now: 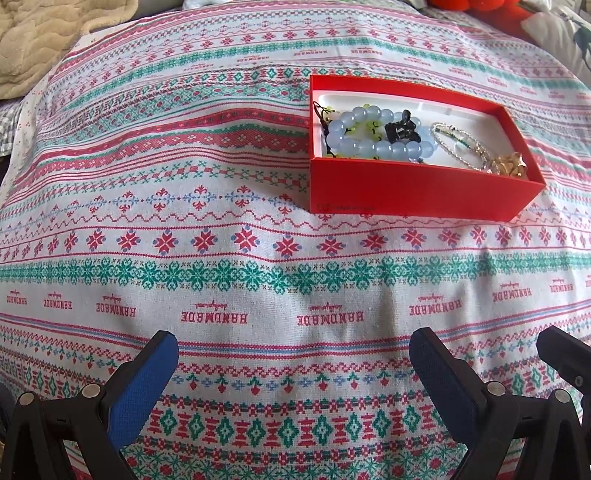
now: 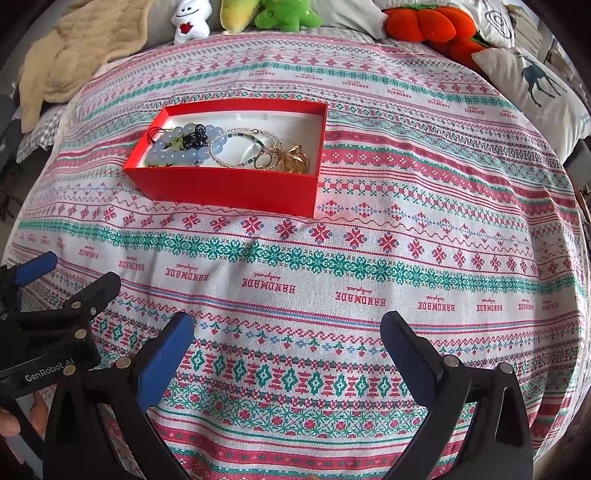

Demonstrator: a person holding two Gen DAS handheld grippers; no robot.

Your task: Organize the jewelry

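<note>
A red box (image 1: pixel 413 192) (image 2: pixel 229 186) with a white lining sits on the patterned cloth. Inside lie a pale blue bead bracelet (image 1: pixel 369 147) (image 2: pixel 173 157), a black charm (image 1: pixel 400 129) (image 2: pixel 194 138), a thin silver beaded chain (image 1: pixel 461 144) (image 2: pixel 240 146) and gold pieces (image 1: pixel 508 164) (image 2: pixel 291 158). My left gripper (image 1: pixel 293 347) (image 2: pixel 70 271) hovers open over the cloth, well short of the box, nothing between its blue pads. In the right wrist view my right gripper (image 2: pixel 288 328) is open and empty too, near the front.
The patterned cloth (image 1: pixel 221 229) (image 2: pixel 406 236) covers a bed. A beige blanket (image 2: pixel 81 48) lies at the back left. Plush toys, white (image 2: pixel 192 20), green (image 2: pixel 284 13) and orange (image 2: pixel 432 24), and a deer cushion (image 2: pixel 535 85) line the back and right.
</note>
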